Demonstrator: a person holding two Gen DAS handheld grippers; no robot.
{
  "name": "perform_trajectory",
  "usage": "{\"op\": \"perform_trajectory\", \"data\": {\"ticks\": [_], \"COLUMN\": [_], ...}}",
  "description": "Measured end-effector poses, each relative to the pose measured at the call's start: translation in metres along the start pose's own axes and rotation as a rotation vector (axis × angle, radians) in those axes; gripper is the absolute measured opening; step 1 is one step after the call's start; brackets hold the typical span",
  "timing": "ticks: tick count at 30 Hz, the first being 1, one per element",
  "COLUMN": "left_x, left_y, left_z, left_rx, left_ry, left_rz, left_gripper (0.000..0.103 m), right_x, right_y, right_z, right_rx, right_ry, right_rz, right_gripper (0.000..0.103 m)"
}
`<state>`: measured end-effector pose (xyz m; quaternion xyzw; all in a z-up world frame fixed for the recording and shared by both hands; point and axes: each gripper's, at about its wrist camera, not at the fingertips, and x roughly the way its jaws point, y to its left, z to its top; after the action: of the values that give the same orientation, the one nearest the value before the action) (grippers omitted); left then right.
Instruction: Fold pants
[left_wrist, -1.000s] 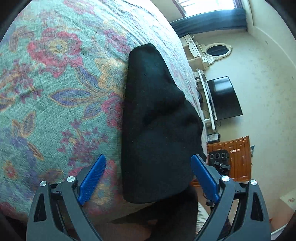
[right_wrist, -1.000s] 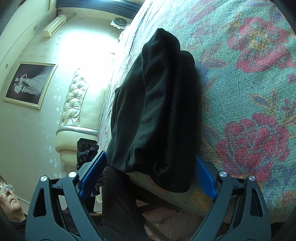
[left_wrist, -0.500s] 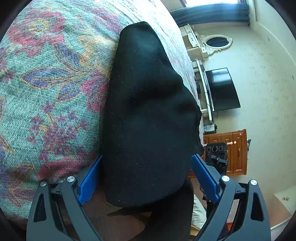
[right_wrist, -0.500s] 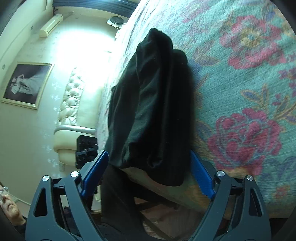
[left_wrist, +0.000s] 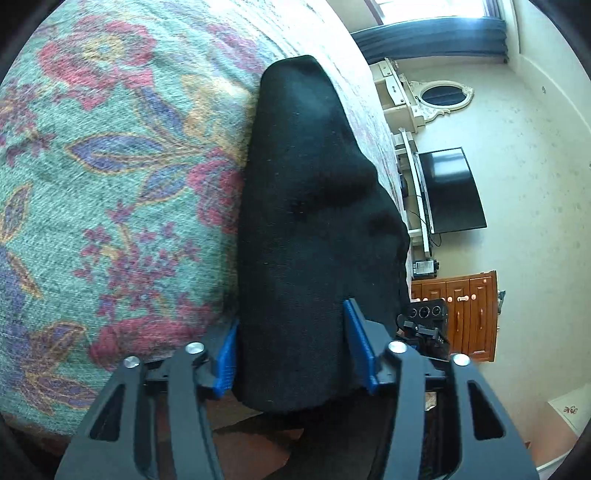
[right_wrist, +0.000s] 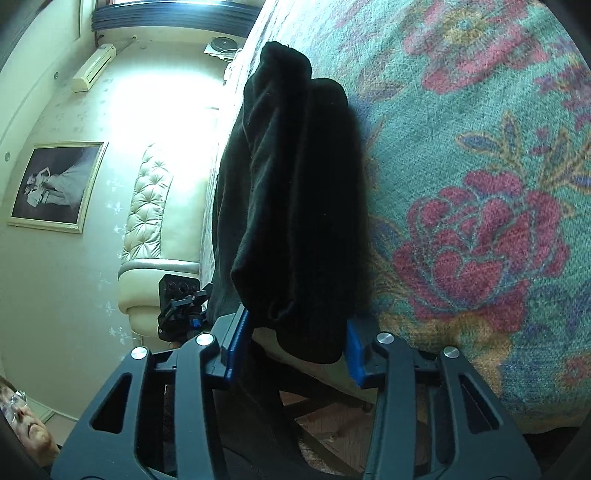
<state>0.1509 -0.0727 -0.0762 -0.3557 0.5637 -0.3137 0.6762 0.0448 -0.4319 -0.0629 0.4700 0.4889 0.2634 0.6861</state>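
The black pants (left_wrist: 314, 229) lie folded in a thick bundle on the floral bedspread (left_wrist: 110, 184), at the bed's near edge. My left gripper (left_wrist: 291, 354) is shut on the near end of the bundle, blue pads pressed against both sides. In the right wrist view the same black pants (right_wrist: 295, 192) show as stacked layers with a rounded near end. My right gripper (right_wrist: 295, 343) is shut on that end, pads squeezing the fabric. The opposite gripper shows past the bundle in each view (left_wrist: 424, 325) (right_wrist: 181, 306).
The bedspread (right_wrist: 480, 221) fills one side of each view. Off the bed stand a TV (left_wrist: 450, 192), a wooden cabinet (left_wrist: 461, 314), a white dresser with an oval mirror (left_wrist: 443, 96), and a cream tufted headboard (right_wrist: 155, 206). A person's face (right_wrist: 22, 424) is at the lower left.
Both grippers went from wide open around the ends of the bundle to closed on the fabric. The left one first moved forward onto the pants.
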Motion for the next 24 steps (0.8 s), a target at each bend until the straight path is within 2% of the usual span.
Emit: {"op": "perform_trajectory", "data": {"ticks": [3,7,13,14,15,16,17,18,19,21,24], "left_x": [-0.004,-0.008,0.001,0.000,-0.001,-0.004,-0.008,-0.013,-0.018,-0.026,-0.026], "left_y": [0.005,-0.017,0.014,0.018,0.020,0.022,0.023,0.024,0.024,0.022,0.014], "left_z": [-0.002,-0.002,-0.003,-0.003,-0.002,-0.001,0.002,0.005,0.010,0.023,0.048], "left_rx": [-0.030,0.082,0.016,0.005,-0.003,-0.016,-0.034,-0.054,-0.071,-0.055,0.022], "left_ry": [-0.005,-0.013,0.031,0.031,0.035,0.044,0.057,0.067,0.064,0.042,0.025], "left_rz": [-0.043,-0.037,-0.124,-0.160,-0.192,-0.228,-0.274,-0.323,-0.353,-0.324,-0.276], "left_gripper": [0.040,0.035,0.034,0.036,0.037,0.047,0.064,0.073,0.084,0.086,0.086], "right_x": [-0.003,-0.009,-0.002,-0.003,-0.003,-0.006,-0.010,-0.015,-0.021,-0.031,-0.029], "right_y": [0.006,0.020,-0.003,-0.003,-0.002,0.000,0.002,0.006,0.010,0.013,0.010], "right_z": [-0.001,-0.001,-0.002,-0.002,-0.002,-0.001,-0.001,0.001,0.004,0.013,0.035], "right_rx": [-0.007,-0.046,0.003,0.002,-0.001,-0.007,-0.020,-0.036,-0.052,-0.068,-0.056], "right_ry": [-0.010,-0.020,-0.005,-0.001,0.009,0.019,0.017,0.006,-0.009,-0.045,-0.062], "right_rz": [0.008,0.025,0.049,0.053,0.060,0.066,0.060,0.049,0.042,0.026,0.004], "right_gripper": [0.037,0.036,0.038,0.042,0.050,0.055,0.067,0.076,0.080,0.088,0.089]}}
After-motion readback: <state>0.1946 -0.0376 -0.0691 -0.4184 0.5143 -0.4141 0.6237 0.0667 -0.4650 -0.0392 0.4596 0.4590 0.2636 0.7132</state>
